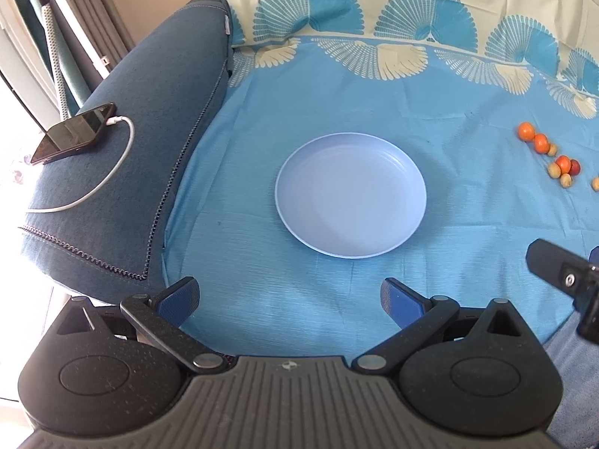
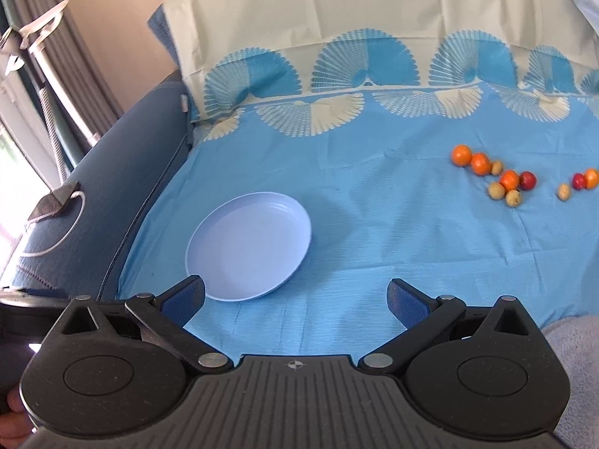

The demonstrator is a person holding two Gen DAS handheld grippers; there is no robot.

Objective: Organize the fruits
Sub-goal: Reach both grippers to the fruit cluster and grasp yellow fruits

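Observation:
An empty pale blue plate (image 1: 350, 194) lies on the blue cloth; it also shows in the right wrist view (image 2: 249, 247). A row of small fruits lies to its right: oranges (image 2: 461, 155), red fruits (image 2: 528, 180) and tan ones (image 2: 496, 190). The same fruits show at the right edge of the left wrist view (image 1: 540, 143). My left gripper (image 1: 290, 299) is open and empty just before the plate. My right gripper (image 2: 297, 299) is open and empty, near the plate's right front, far short of the fruits. Part of the right gripper shows in the left wrist view (image 1: 561, 273).
A blue sofa arm (image 1: 123, 172) stands to the left with a phone (image 1: 75, 133) and white charging cable (image 1: 112, 172) on it. A cream and blue patterned cloth (image 2: 355, 86) covers the seat back. A curtain (image 2: 75, 37) hangs at the far left.

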